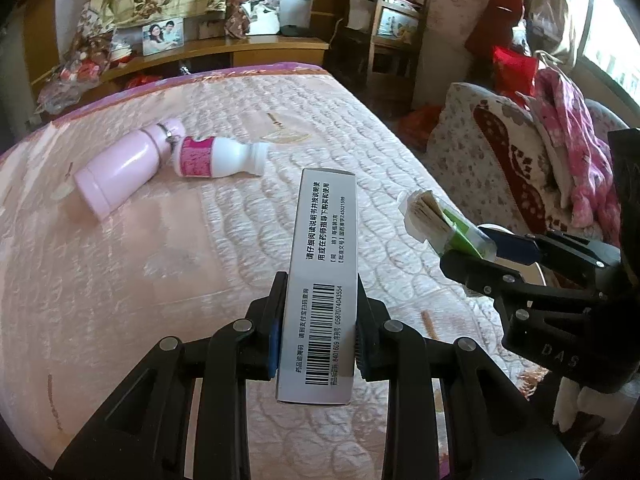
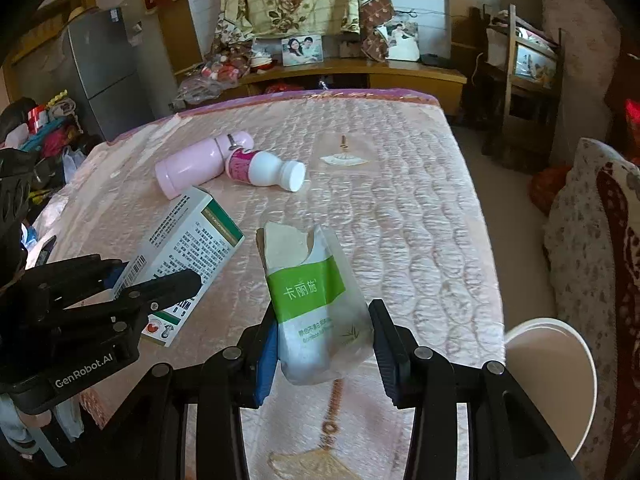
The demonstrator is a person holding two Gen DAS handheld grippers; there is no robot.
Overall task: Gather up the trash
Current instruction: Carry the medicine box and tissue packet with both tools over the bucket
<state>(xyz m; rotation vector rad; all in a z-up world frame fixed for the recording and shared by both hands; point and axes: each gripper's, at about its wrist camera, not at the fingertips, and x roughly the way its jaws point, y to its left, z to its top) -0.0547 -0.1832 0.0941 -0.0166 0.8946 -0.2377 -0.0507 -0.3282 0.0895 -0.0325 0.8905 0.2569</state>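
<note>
Your left tool (image 1: 316,340) clamps the medicine box (image 1: 320,264) and your right tool (image 2: 324,340) pinches the limp tissue pack (image 2: 316,300) above the bed (image 2: 420,220); it may slide out. Farther off, the pink flask (image 2: 192,168) and white bottle (image 2: 268,170) could roll

Lit by daylight from a blown-out bright window (image 1: 612,52) at the upper right of the left wrist view. Soft sheen across the quilted pink satin bedspread (image 2: 400,208), with faint shadows under the glossy pale-pink cylindrical flask (image 2: 192,168). Sharp up close: crisp print on the white cardboard medicine box (image 1: 320,280). Heavy fisheye bending and black vignette at all corners. Dim and murky near the grey steel fridge (image 2: 104,68), possibly slightly soft at the far wall.
</note>
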